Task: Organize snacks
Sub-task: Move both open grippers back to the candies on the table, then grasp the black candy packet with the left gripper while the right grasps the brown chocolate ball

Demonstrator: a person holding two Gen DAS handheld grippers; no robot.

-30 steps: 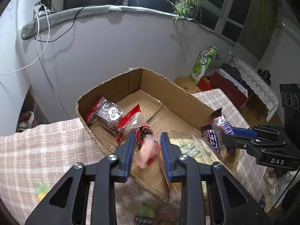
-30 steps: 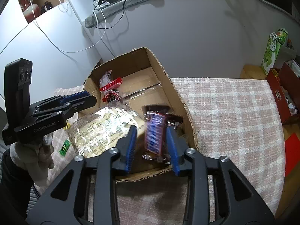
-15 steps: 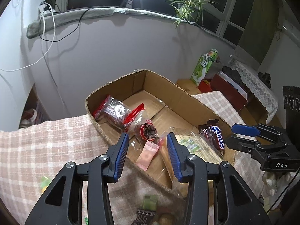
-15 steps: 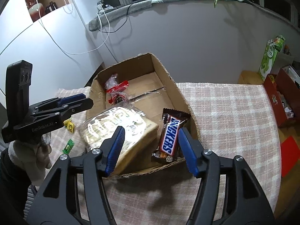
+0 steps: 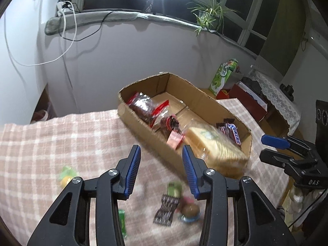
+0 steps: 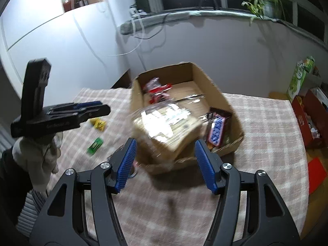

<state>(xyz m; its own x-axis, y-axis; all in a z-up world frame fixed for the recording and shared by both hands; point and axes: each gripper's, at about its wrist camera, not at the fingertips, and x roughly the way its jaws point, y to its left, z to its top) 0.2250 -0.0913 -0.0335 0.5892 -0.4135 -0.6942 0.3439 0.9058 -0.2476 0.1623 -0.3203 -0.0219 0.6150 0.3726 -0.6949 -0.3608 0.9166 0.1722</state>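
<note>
A cardboard box [image 5: 143,121] [image 6: 229,104] stands on the checked tablecloth. It holds red-edged clear snack bags [image 5: 143,106], a small pink packet [image 5: 174,140], a big clear-wrapped pack [image 5: 215,145] [image 6: 166,123] and a Snickers bar [image 5: 230,132] [image 6: 215,131]. My left gripper [image 5: 162,155] is open and empty, back from the box's near wall. My right gripper [image 6: 164,150] is open and empty, in front of the box's near end. Loose snacks lie on the cloth: a green packet [image 5: 174,188], a dark packet [image 5: 167,211], a round sweet [image 5: 189,211], a yellow-green one [image 5: 66,174].
In the right wrist view a yellow packet [image 6: 98,124] and a green packet [image 6: 94,146] lie left of the box. A green carton [image 5: 223,75] and a red box [image 5: 248,102] stand beyond the table's right edge. A wall with a plant on the sill is behind.
Both grippers let go of their snacks, the pink packet and the Snickers bar, which now lie in the box. Both have opened wide and drawn back from the box.
</note>
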